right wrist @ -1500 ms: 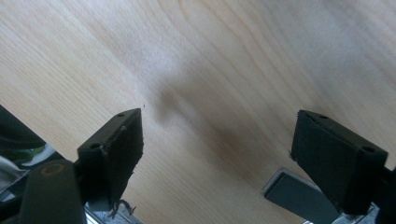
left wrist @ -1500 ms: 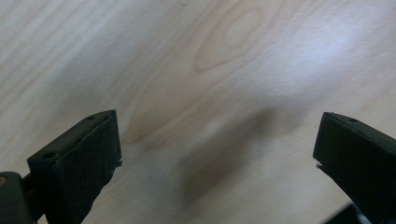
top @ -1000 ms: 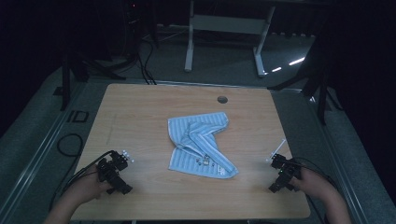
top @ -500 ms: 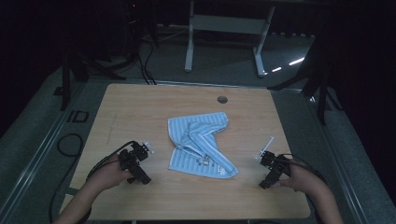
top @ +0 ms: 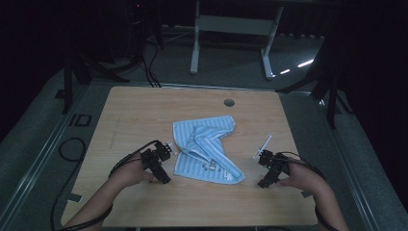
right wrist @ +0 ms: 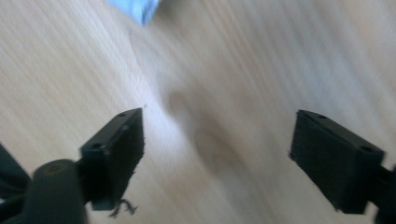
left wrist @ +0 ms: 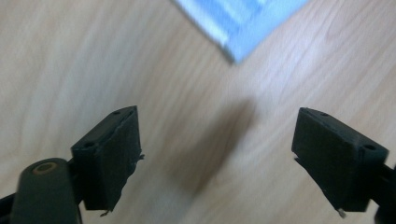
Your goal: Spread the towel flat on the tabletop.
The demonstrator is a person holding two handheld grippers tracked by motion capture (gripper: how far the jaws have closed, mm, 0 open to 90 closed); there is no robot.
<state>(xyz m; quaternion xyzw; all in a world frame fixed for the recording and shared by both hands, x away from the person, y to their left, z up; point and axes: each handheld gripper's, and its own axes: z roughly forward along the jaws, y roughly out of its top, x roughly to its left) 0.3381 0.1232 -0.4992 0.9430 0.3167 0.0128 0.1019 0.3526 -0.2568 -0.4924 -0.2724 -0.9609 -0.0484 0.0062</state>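
Both grippers nearer, striped blue cloth (top: 207,149) crumpled

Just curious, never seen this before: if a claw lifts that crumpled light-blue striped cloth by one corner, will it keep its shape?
Probably not. The crumpled light-blue striped cloth lies in soft folds, so it likely droops. It looks thin, so probably light, sliding easily on the smooth wooden table.

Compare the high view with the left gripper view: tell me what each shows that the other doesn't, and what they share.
High view alone: the whole crumpled blue striped cloth, the right gripper, both of the person's hands, and the round hole near the table's far edge. Left gripper view alone: the left gripper up close, jaws wide apart with nothing between them, casting a shadow on the wood. Both: the wooden table and a corner of the cloth.
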